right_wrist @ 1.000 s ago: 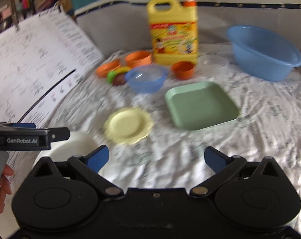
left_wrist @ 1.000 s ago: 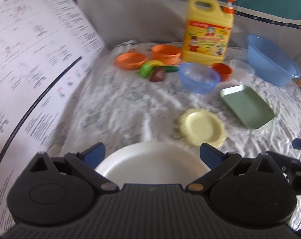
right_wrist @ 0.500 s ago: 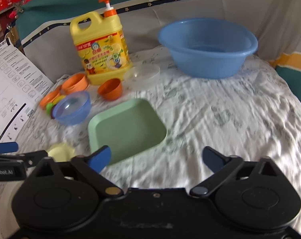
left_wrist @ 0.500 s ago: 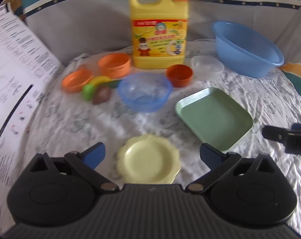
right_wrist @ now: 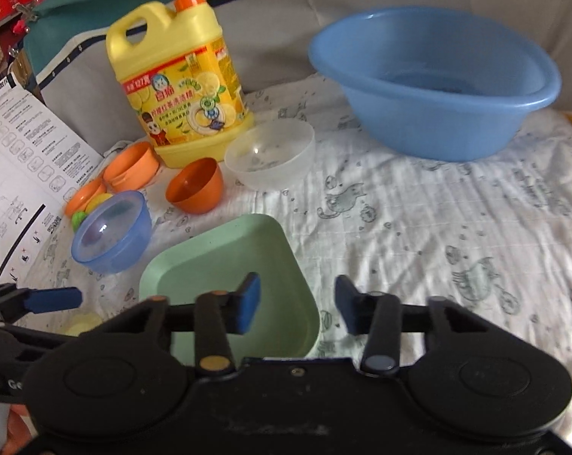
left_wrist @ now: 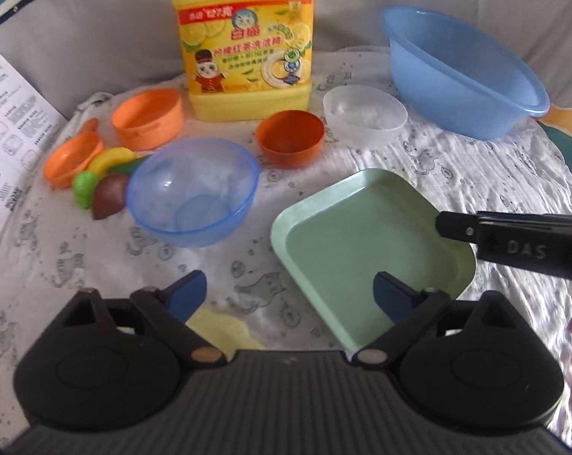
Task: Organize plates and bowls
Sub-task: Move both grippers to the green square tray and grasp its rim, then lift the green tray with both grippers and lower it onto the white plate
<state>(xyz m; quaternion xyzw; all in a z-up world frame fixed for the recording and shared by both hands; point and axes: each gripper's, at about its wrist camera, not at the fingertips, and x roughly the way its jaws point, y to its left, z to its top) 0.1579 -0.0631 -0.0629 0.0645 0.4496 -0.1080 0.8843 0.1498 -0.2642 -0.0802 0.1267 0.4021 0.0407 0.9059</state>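
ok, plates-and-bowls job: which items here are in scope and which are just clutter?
In scope:
green square plate
yellow plate
blue bowl
clear bowl
dark orange bowl
orange cup-bowl
orange dish

Clutter, probably:
detergent jug
toy fruit
printed sheets
big blue basin, possibly a destination

black plastic left gripper [left_wrist: 289, 292], blue finger pads [left_wrist: 185, 294], brass and silver pivot screws

Both wrist views tilt down, close — sharing the green tray [left_wrist: 373, 250].
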